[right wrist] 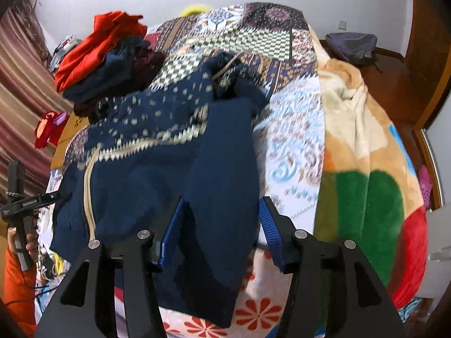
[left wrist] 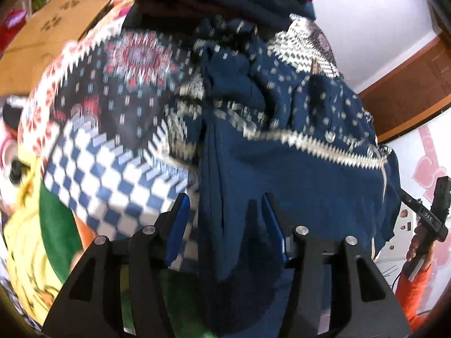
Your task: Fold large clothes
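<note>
Garment: dark blue patterned cardigan with cream zigzag band, spread on patchwork bedspread, centre of both wrist views. Lower hem nearest the tongs; collar end bunched toward upper centre of frame, close to pile of folded clothes at upper left in right view. Long axis therefore running bottom to top of frame, away from both tongs.

Right tongs: blue pads apart, roughly half spread, a plain blue panel of the cardigan lying between them but not pinched; left pad close against the cloth edge, right pad clear of it, over bedspread. No grip.

Left tongs: likewise partly spread, plain blue cloth draped between pads and down over the tong base. Contact on either pad hard to judge through blur; reads as released, not clamped.

Key relation: each tongs at a separate point on the near hem, left one toward the zip side, right one toward the folded-over panel at centre right. Other handle seen at far right of left view, so both about level with each other along the hem.

Judgement: fold just laid down; next likely a re-grip on the near edge, carried toward the collar. Risk: loose panel sliding off the stack.

Fleece blanket at right, clear of the work.
</note>
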### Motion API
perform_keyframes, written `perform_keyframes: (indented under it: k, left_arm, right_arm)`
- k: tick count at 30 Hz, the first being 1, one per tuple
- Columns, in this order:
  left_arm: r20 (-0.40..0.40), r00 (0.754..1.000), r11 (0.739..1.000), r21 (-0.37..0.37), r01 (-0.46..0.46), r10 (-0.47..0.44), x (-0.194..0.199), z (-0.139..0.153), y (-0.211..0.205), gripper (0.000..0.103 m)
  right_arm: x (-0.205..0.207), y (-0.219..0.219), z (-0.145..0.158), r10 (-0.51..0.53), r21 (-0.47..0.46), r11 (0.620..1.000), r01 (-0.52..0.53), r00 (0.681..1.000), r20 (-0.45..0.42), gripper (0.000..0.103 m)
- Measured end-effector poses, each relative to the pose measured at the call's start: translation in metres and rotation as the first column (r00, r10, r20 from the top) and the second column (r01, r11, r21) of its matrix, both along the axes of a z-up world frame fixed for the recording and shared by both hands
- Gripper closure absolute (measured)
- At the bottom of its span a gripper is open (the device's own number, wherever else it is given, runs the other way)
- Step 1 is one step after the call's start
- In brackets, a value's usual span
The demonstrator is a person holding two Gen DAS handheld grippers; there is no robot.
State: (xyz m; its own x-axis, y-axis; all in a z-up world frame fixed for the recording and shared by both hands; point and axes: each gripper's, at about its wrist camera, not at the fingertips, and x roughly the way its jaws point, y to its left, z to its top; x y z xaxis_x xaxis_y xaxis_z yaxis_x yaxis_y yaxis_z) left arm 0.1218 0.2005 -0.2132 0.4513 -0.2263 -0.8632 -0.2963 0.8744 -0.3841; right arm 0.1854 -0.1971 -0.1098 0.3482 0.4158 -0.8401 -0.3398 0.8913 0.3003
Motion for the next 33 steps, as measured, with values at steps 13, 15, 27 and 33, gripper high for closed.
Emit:
perform_keyframes:
  k: [13, 15, 27, 33]
  left_arm:
    - [0.043, 0.997, 0.996, -0.052, 0.071, -0.069, -0.008, -0.004, -0.036, 0.074]
    - [0.060, 0.994, 0.995, -0.047, 0.091, -0.088, -0.002, 0.003, -0.039, 0.091]
    - [0.360, 0.933, 0.993, -0.094, 0.068, -0.030, 0.065, 0.116, 0.004, 0.097]
    - [0.276, 0.955, 0.992, -0.090, -0.083, 0.105, 0.143, 0.086, 0.050, 0.097]
  right_arm:
    - [-0.015, 0.006, -0.003, -0.004, 0.081, 0.997, -0.001, 0.998, 0.058, 0.092]
    - [-0.010, 0.008, 0.005, -0.008, 0.105, 0.994, 0.001, 0.998, 0.065, 0.094]
    - [0.084, 0.030, 0.075, -0.067, 0.186, 0.982, 0.023, 0.969, 0.238, 0.096]
    - [0.165, 0.047, 0.053, -0.117, 0.168, 0.982, 0.088, 0.978, 0.174, 0.096]
